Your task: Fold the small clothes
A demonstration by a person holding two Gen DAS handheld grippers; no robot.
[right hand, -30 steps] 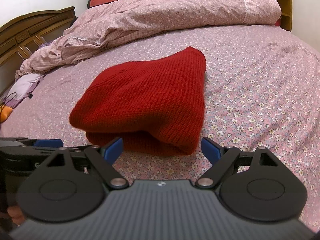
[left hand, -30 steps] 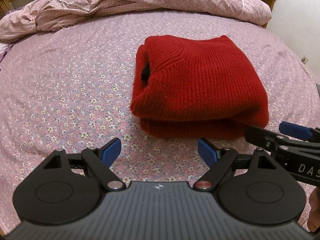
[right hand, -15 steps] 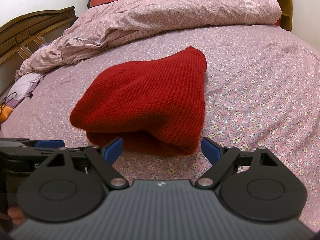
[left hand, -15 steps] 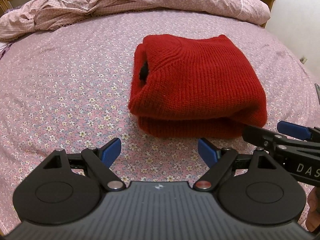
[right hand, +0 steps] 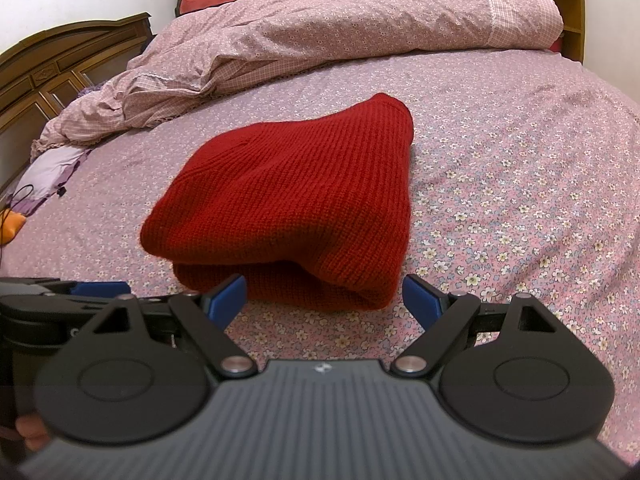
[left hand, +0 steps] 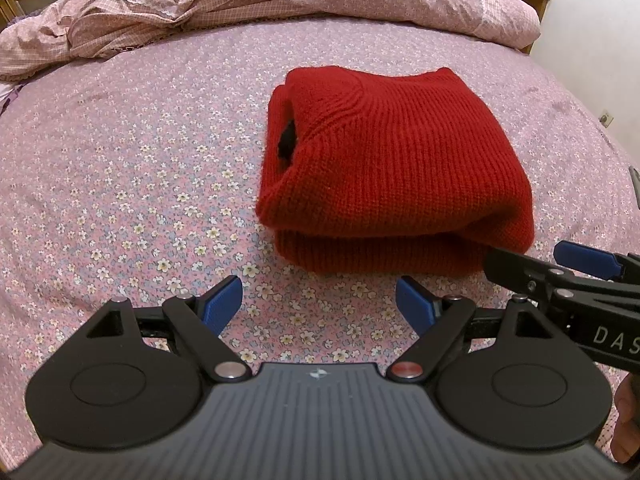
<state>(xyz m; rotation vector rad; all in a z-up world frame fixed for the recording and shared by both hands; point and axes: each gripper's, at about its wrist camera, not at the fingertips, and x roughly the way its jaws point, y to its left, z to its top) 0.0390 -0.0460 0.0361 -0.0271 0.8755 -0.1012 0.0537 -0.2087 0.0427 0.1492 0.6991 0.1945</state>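
Observation:
A red knit sweater (left hand: 396, 168) lies folded into a thick rectangle on the flowered pink bedsheet (left hand: 132, 184); it also shows in the right wrist view (right hand: 296, 200). My left gripper (left hand: 320, 304) is open and empty, just short of the sweater's near left corner. My right gripper (right hand: 325, 297) is open and empty, right in front of the sweater's near fold; its left fingertip (right hand: 228, 298) stands against the knit. The right gripper also shows at the right edge of the left wrist view (left hand: 560, 276).
A crumpled pink duvet (right hand: 320, 36) lies along the far side of the bed. A wooden headboard (right hand: 52, 68) stands at the left. A lilac cloth (right hand: 48, 168) and an orange object (right hand: 12, 224) lie at the left edge.
Both grippers have stayed open and nearly still; the left wrist view has shifted slightly, with the sweater a little higher and further off.

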